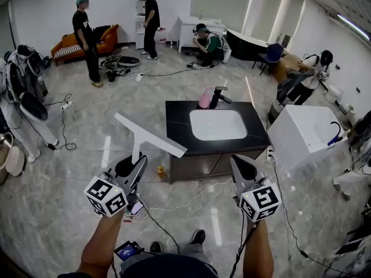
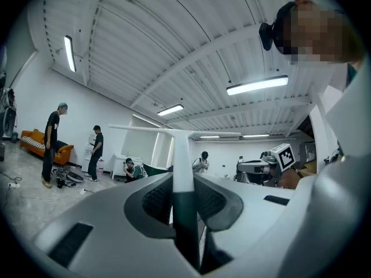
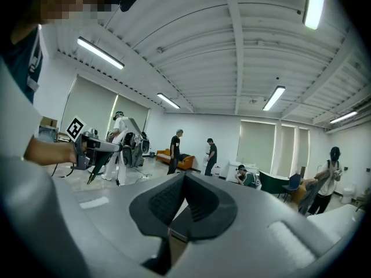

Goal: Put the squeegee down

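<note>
A white T-shaped squeegee (image 1: pixel 149 134) stands upright in my left gripper (image 1: pixel 138 165), whose jaws are shut on its handle. In the left gripper view the handle (image 2: pixel 181 167) rises between the dark pads, with the long blade (image 2: pixel 174 131) lying crosswise above. The squeegee hangs over the floor, just left of the black countertop (image 1: pixel 255 133) with its white sink basin (image 1: pixel 218 124). My right gripper (image 1: pixel 239 165) is held level in front of the counter's near right corner; its jaws (image 3: pixel 184 179) are shut with nothing between them.
A pink bottle (image 1: pixel 204 97) and a black faucet (image 1: pixel 219 95) stand at the counter's far edge. A white basin unit (image 1: pixel 304 133) stands to the right. Cables (image 1: pixel 191 197) and a small yellow object (image 1: pixel 160 170) lie on the floor. Several people are at the back.
</note>
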`<state>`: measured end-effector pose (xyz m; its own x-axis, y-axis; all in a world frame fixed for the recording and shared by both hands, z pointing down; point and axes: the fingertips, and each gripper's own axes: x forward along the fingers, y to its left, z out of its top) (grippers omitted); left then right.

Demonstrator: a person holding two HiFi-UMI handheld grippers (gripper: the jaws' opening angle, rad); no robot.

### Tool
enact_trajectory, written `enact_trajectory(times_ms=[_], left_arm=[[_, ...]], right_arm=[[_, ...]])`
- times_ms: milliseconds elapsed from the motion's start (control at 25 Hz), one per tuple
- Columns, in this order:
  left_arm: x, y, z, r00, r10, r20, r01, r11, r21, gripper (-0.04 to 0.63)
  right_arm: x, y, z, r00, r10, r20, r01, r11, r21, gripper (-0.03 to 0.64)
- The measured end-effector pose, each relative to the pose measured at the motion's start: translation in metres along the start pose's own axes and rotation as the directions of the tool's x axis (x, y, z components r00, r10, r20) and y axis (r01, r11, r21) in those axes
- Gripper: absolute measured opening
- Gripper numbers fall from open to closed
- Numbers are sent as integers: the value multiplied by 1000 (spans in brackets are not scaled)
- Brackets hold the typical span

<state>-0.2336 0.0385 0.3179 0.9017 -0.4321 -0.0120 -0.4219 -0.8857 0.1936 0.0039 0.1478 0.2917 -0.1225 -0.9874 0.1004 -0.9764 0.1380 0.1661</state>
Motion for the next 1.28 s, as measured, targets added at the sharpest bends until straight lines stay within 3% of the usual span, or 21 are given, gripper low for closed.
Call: enact_trajectory(times_ms=[440,960,1280], left_arm=[[77,-28,1,993,116,11,-116,993,8,75],[116,-49,-2,964,266,1,-266,963,38,75],[129,-63,-6,955,295,-9,-295,954,51,75]], right_arm=[[41,-80,-10,985,171,33,-171,985,-9,8],[80,-125,-21,938,335,86,-337,941,12,9],[73,-150,-28,934,339,109,-345,938,35,8]])
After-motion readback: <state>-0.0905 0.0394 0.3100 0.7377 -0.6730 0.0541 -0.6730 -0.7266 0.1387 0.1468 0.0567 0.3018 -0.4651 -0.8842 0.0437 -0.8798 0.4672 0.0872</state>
